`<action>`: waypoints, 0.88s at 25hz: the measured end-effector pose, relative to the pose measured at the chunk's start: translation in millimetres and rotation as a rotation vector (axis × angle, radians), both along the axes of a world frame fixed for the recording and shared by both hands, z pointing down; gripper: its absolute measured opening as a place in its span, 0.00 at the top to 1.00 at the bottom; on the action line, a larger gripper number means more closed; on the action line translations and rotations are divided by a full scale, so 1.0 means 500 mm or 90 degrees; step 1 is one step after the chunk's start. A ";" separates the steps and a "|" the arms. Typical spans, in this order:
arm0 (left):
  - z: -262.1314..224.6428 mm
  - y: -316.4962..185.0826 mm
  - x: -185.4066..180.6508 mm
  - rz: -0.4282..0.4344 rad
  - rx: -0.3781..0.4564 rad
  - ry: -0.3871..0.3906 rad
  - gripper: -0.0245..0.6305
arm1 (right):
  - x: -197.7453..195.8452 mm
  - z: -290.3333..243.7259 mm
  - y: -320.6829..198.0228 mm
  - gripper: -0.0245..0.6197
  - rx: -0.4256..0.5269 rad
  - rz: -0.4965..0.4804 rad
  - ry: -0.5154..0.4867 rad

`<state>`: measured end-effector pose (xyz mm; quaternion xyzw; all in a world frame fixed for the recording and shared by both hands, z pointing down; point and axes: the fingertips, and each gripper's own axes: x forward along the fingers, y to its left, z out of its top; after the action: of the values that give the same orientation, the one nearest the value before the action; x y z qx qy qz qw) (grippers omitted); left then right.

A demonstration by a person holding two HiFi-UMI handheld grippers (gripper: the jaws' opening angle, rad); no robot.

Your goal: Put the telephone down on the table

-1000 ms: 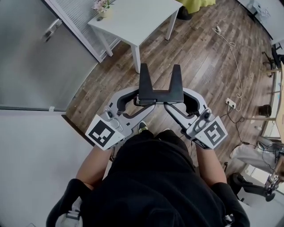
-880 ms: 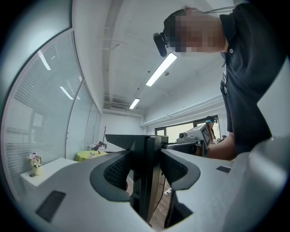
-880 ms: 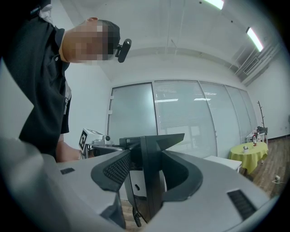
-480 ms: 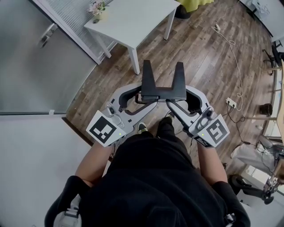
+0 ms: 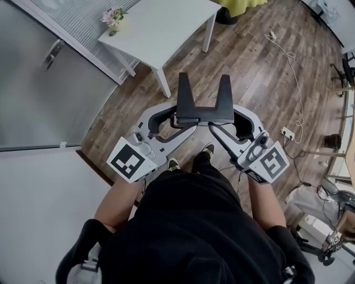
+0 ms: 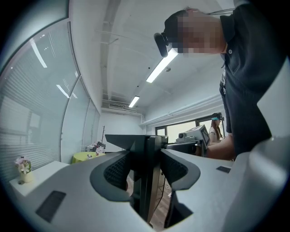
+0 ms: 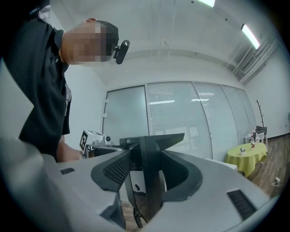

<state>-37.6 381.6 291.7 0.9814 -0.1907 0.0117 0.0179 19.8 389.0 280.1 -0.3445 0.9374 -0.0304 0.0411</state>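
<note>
While I carry the black telephone point(image 5: 204, 105) in the air between both tools, it hangs over the wooden floor point(image 5: 260, 72), near the closest corner of the white table point(image 5: 166, 28) but clear of it. My left gripper point(image 5: 180, 120) has its jaws spread wide and clamped on the telephone's left end; in the left gripper view the ribbed pads point(image 6: 118, 171) sit on either side of a dark upright panel. My right gripper point(image 5: 222, 119) grips the right end the same way, with its jaws just as wide apart. Both tools point level and inward, toward each other. A small vase of flowers point(image 5: 112, 16) stands at the table's left corner.
</note>
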 end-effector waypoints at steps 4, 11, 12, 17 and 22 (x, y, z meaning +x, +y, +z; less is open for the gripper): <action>0.000 -0.041 0.051 -0.003 0.002 0.001 0.64 | 0.050 0.000 -0.042 0.61 0.004 -0.003 0.001; 0.001 -0.099 0.143 -0.005 0.009 -0.002 0.64 | 0.140 0.002 -0.100 0.61 0.006 -0.005 -0.005; 0.001 -0.103 0.157 -0.005 0.010 -0.001 0.64 | 0.154 0.003 -0.104 0.61 0.005 -0.006 -0.005; -0.001 -0.126 0.221 -0.014 0.004 -0.007 0.64 | 0.221 -0.003 -0.129 0.61 0.008 -0.012 -0.008; 0.004 -0.165 0.272 -0.026 -0.005 -0.011 0.64 | 0.274 0.007 -0.170 0.61 0.001 -0.021 -0.007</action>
<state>98.5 298.9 293.8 0.9771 -0.2108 0.0202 0.0207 156.7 304.1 283.3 -0.3291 0.9426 -0.0320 0.0462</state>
